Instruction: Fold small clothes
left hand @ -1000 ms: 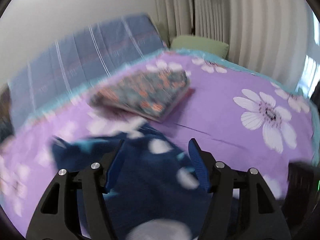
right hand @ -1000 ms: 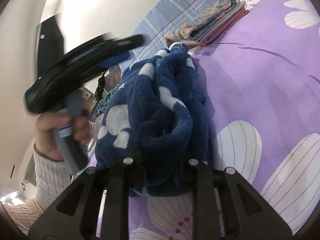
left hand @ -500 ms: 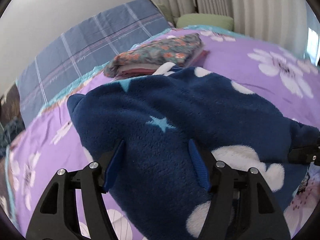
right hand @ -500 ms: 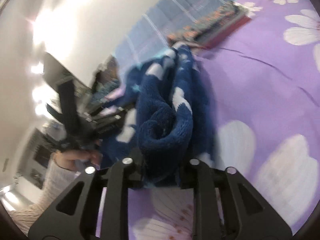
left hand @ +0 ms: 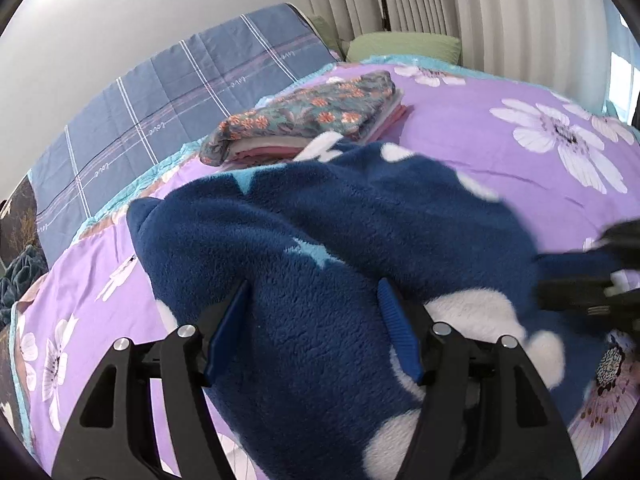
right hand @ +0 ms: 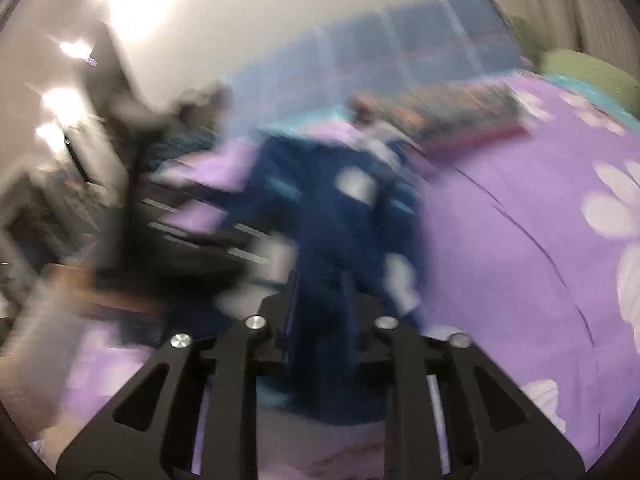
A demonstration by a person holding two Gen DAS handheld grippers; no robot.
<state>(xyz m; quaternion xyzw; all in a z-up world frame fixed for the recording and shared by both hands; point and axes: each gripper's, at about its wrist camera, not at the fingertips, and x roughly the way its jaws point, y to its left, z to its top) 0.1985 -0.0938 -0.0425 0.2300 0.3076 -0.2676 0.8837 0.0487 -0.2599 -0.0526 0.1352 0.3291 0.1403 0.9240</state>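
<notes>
Left wrist view: left gripper (left hand: 312, 328) spread wide over fleece garment (left hand: 360, 240) on bed (left hand: 500, 152). Right gripper (right hand: 320, 300), blurred, apparently clamped on fleece. Risk: thick pile slipping free, undoing fold.

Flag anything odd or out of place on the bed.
Nothing damaged or spilled. The navy fleece garment lies rumpled and unfolded on the purple bedspread, one end overlapping the folded floral stack. The right wrist view is motion-blurred, so detail there is unclear.
</notes>
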